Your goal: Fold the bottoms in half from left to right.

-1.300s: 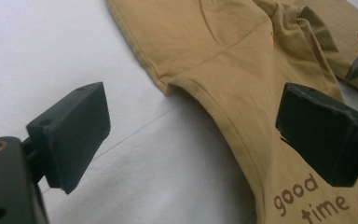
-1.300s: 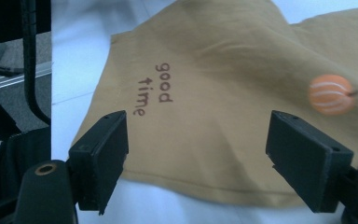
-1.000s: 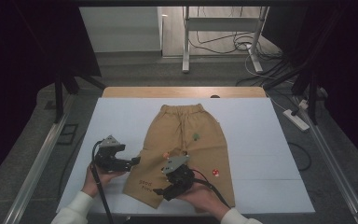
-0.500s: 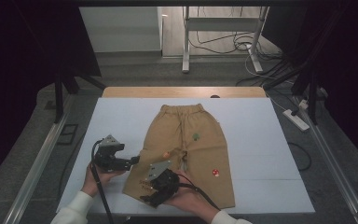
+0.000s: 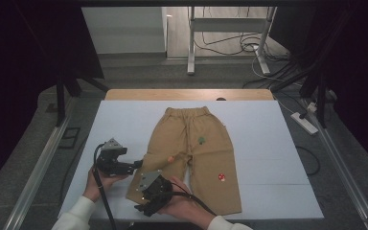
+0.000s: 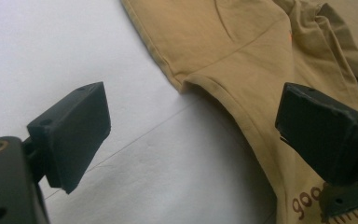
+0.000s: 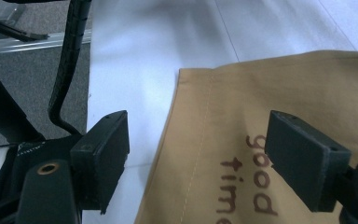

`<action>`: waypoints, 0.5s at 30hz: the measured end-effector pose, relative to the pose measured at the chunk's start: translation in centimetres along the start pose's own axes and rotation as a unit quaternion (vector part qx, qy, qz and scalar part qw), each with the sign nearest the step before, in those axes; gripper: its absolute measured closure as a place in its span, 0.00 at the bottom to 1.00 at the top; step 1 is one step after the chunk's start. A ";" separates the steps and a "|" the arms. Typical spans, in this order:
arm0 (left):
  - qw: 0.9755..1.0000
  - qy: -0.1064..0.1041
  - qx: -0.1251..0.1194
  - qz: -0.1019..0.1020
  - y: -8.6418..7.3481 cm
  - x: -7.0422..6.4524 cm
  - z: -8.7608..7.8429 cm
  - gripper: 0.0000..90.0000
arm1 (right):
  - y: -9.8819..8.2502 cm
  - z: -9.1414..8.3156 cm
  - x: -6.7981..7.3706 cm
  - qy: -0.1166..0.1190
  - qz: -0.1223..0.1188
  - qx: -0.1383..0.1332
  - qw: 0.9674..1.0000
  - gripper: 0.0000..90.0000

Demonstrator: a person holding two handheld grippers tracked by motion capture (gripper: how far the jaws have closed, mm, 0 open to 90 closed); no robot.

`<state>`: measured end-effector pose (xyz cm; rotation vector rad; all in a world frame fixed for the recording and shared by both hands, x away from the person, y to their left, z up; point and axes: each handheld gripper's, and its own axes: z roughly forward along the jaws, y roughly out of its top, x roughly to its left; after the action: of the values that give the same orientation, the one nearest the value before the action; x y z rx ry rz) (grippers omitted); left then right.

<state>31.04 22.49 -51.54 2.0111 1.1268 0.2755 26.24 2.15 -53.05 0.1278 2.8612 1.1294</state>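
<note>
A pair of tan trousers (image 5: 194,153) lies flat on the pale blue surface (image 5: 268,143), waistband away from the person, both legs pointing back toward them; small patches dot the cloth and the words "good time" are printed near the hem of the leg on the person's left (image 7: 242,182). The left claw (image 5: 135,164) hovers just beside the outer edge of that leg, its jaws spread wide with nothing between them; in the left gripper view the side seam (image 6: 223,93) runs between the two black pads. The right claw (image 5: 141,207) sits at the bottom hem of the same leg, jaws likewise wide apart and empty; the right gripper view shows the hem corner (image 7: 182,74) and the stitched edge lying between them.

This looks like the approach before a first grasp, probably for folding; neither claw has cloth yet. The next move likely calls for lowering each claw until one jaw slides under the fabric edge, then closing on hem and seam together so the leg lifts without bunching.

The surface is a board resting on a wooden table (image 5: 187,94); beyond it stand a metal frame (image 5: 230,24), loose cables (image 5: 230,48) on the floor, a power strip (image 5: 304,122) to the right and dark curtains at both sides.
</note>
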 end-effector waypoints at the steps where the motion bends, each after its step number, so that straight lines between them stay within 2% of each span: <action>1: 1.000 0.000 0.000 -0.001 0.0 0.0 0.0 0.11 | 0.0 0.2 0.0 0.002 0.002 -0.002 1.000 0.25; 6: 1.000 0.001 0.003 0.000 0.0 0.0 0.1 0.11 | 0.2 0.9 0.3 0.007 -0.006 0.010 1.000 0.26; 7: 1.000 0.002 0.003 0.001 0.0 0.0 0.1 0.11 | 0.2 1.3 0.3 -0.001 -0.010 0.020 1.000 0.27; 9: 1.000 0.002 0.003 0.001 0.0 0.0 0.1 0.11 | 0.1 1.4 0.2 0.002 -0.004 0.021 1.000 0.30; 15: 1.000 0.003 0.003 0.001 0.0 0.0 0.0 0.11 | -0.1 0.7 -0.5 -0.013 0.015 0.020 1.000 0.72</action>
<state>30.99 22.48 -51.56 2.0178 1.1312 0.2802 26.81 2.52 -53.57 0.1867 2.8701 1.0685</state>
